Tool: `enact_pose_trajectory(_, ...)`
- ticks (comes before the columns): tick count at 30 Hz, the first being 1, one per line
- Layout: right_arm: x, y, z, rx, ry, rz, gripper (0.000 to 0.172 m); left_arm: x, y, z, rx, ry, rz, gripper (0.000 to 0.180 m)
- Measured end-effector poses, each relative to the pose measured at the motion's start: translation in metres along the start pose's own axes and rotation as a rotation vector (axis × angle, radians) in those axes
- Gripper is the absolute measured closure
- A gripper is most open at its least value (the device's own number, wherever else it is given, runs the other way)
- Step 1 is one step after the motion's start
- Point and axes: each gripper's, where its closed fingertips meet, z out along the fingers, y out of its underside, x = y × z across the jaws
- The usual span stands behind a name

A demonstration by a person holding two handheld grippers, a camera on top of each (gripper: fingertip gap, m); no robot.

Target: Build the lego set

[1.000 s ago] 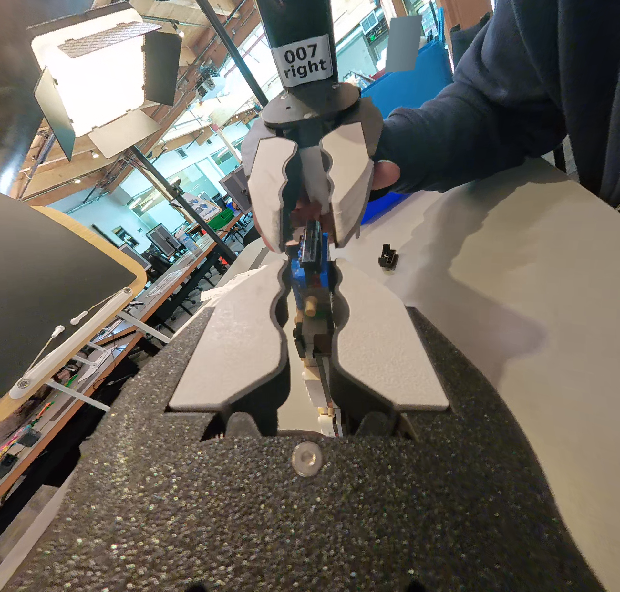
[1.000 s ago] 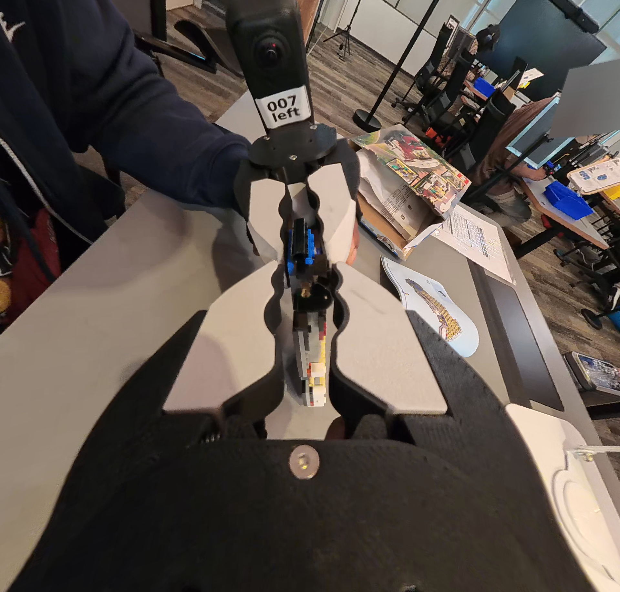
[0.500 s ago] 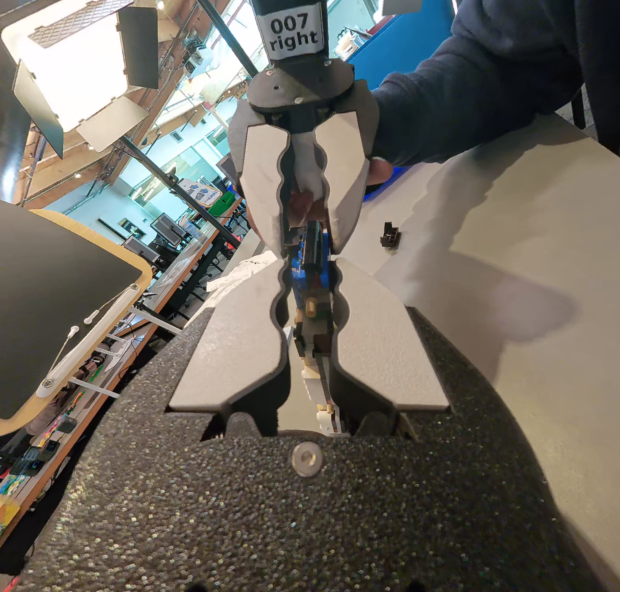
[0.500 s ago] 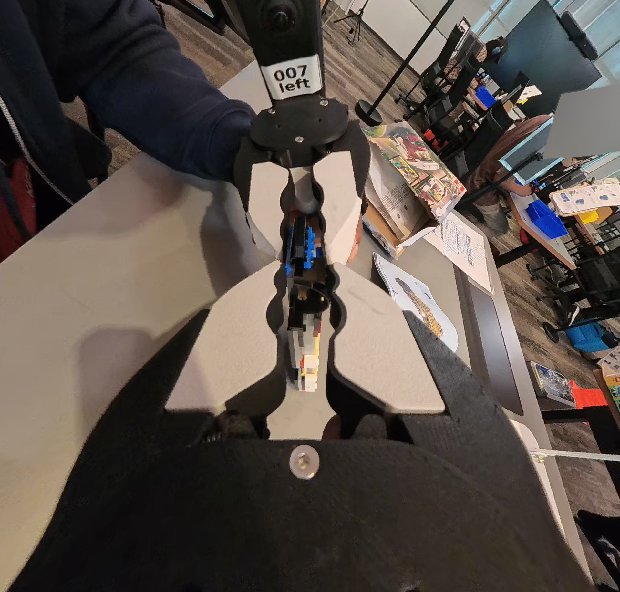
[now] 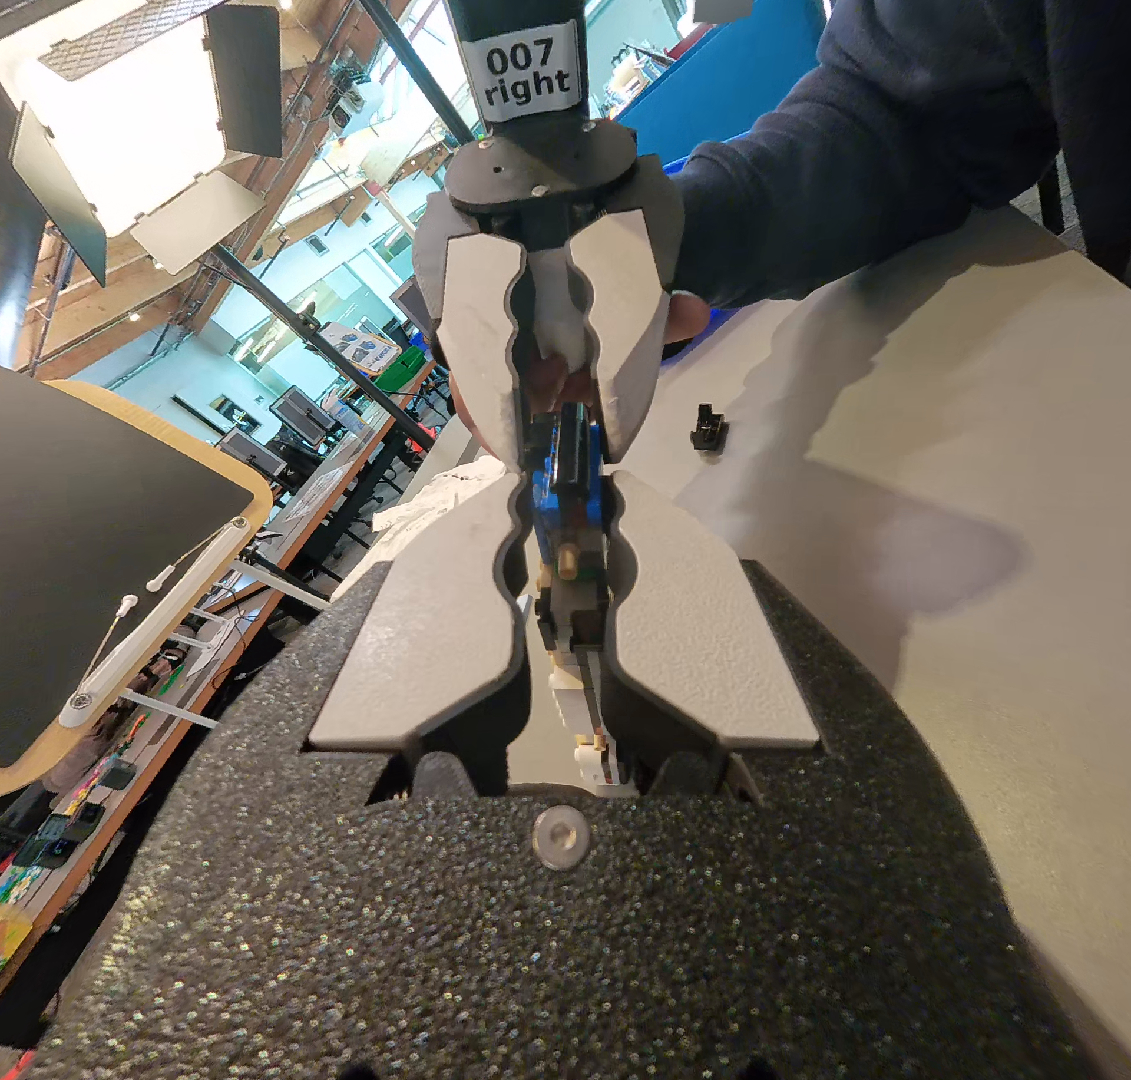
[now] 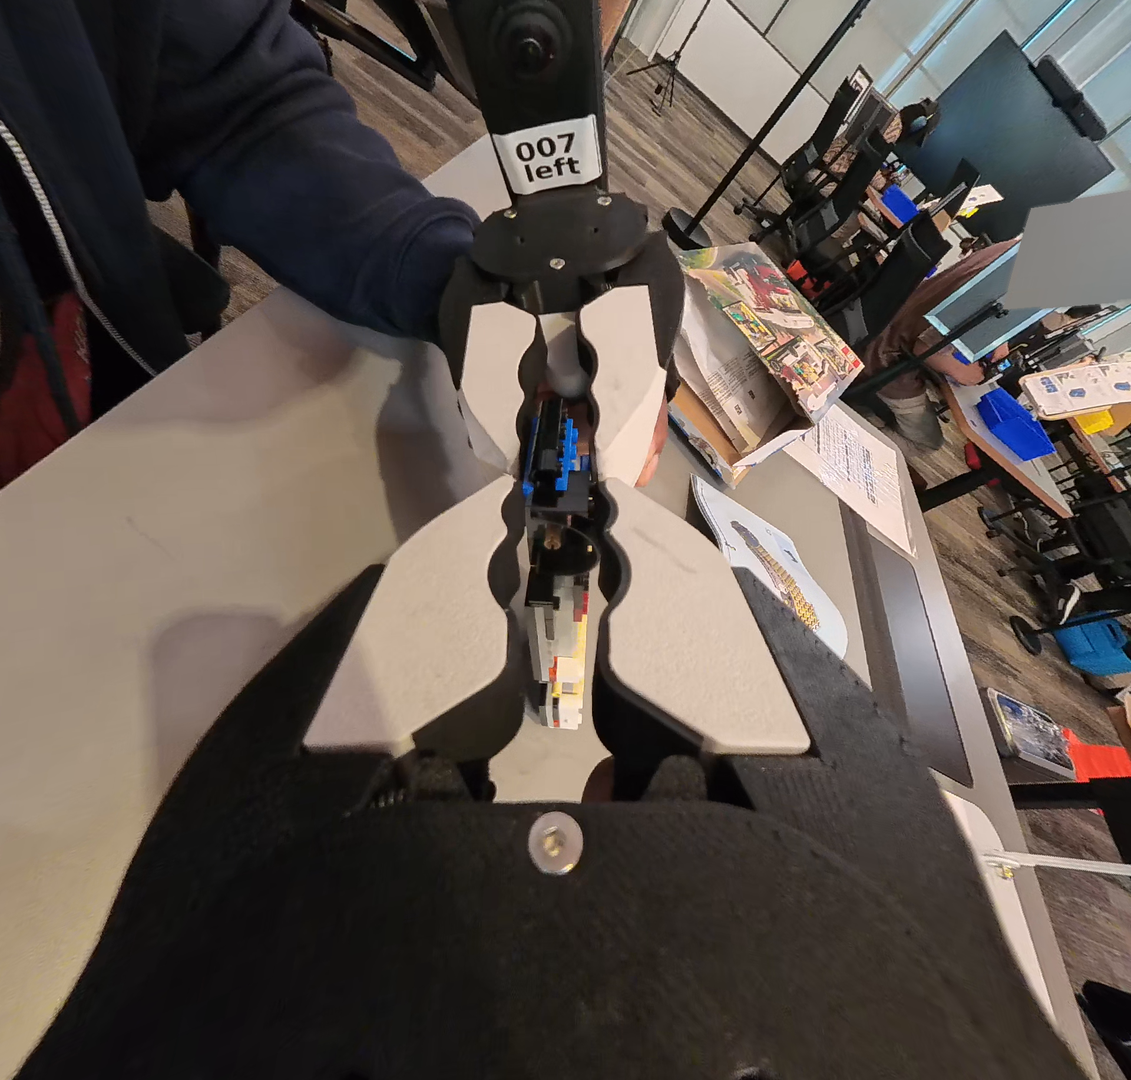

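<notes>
Left gripper (image 5: 566,481): closed on one end of a long toy-brick assembly (image 5: 569,567), pale fingers (image 5: 453,597) pressed on both flanks. Blue, black, white and tan bricks; long axis straight ahead along the fingers, far end reaching out past the tips. Directly opposite, tip to tip: the right gripper (image 5: 560,438), closed on that far end. Held above a pale table (image 5: 918,408), with a small loose black brick (image 5: 709,428) lying on it ahead and to the right of the tips. Off to the left, a bright studio light panel (image 5: 122,102).

Right gripper (image 6: 557,487): same assembly (image 6: 557,622) clamped from the other end, black, white and yellow bricks between its fingers (image 6: 673,622), blue and black bricks beyond the tips inside the left gripper (image 6: 554,438). Long axis again in line with both tools, so neither nearer: one shared piece, gripped at both ends. Both tools nose to nose, each steadied by a dark-sleeved arm (image 6: 294,193) coming in from the side. To the right of the tips on the table: an open printed cardboard box (image 6: 765,340), a printed sheet (image 6: 857,469) and an instruction booklet (image 6: 771,573).
</notes>
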Motion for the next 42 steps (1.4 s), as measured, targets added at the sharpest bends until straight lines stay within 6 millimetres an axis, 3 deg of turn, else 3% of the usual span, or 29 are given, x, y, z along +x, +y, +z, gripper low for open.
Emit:
enact_pose_trajectory(5, 0.001, -0.002, 0.001, 0.013, -0.005, 0.02, 0.148, -0.002, -0.002, -0.001, 0.025, -0.02, 0.003, 0.158)
enact_pose_trajectory(7, 0.005, 0.0, 0.0, 0.009, 0.007, 0.043, 0.131, -0.005, -0.002, -0.003, 0.047, -0.032, -0.005, 0.158)
enact_pose_trajectory(10, 0.009, 0.007, -0.001, -0.004, 0.023, 0.066, 0.124, -0.008, -0.005, -0.008, 0.101, -0.037, -0.041, 0.158)
enact_pose_trajectory(21, 0.018, 0.02, 0.012, -0.062, 0.07, 0.173, 0.13, -0.027, -0.012, -0.019, 0.283, -0.031, -0.302, 0.159)
enact_pose_trajectory(28, 0.012, 0.027, 0.02, -0.083, 0.024, 0.192, 0.133, -0.021, -0.012, -0.016, 0.289, 0.004, -0.308, 0.159)
enact_pose_trajectory(31, 0.009, 0.026, 0.022, -0.066, 0.012, 0.184, 0.147, -0.019, -0.01, -0.015, 0.28, 0.012, -0.312, 0.158)
enact_pose_trajectory(42, 0.016, 0.031, 0.021, 0.007, 0.038, 0.227, 0.149, -0.022, 0.004, -0.012, 0.197, -0.008, -0.334, 0.154)
